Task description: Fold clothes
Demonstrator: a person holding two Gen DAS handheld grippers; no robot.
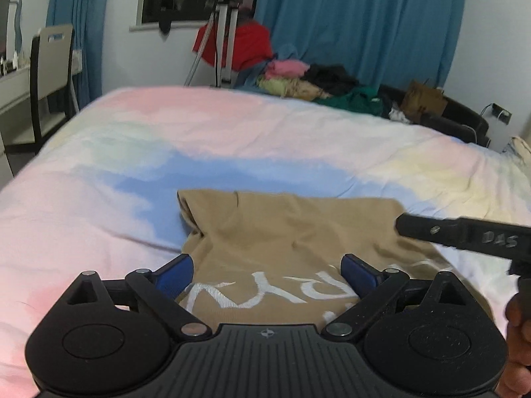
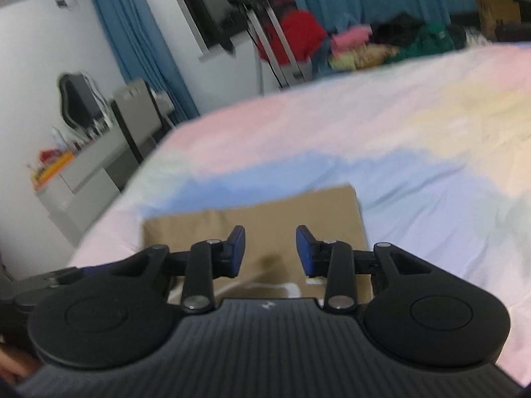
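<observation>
One wide bed (image 1: 99, 172) in pastel pink, blue and yellow fills both views, with a tan folded garment (image 1: 292, 232) lying on it near the front edge, white lettering too distorted to read. Beyond lie blue curtains (image 1: 365, 26) and a heap of clothes (image 1: 312, 83). The left gripper (image 1: 267, 273) stands spread wide above the garment, holding nothing. The right gripper (image 2: 270, 248), marked "DAS", is partly open, also empty.

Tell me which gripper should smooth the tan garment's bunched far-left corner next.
Left, probably. The left gripper hangs open over the tan garment nearest that rumpled corner; the right gripper, also empty, faces the flat right edge.
</observation>
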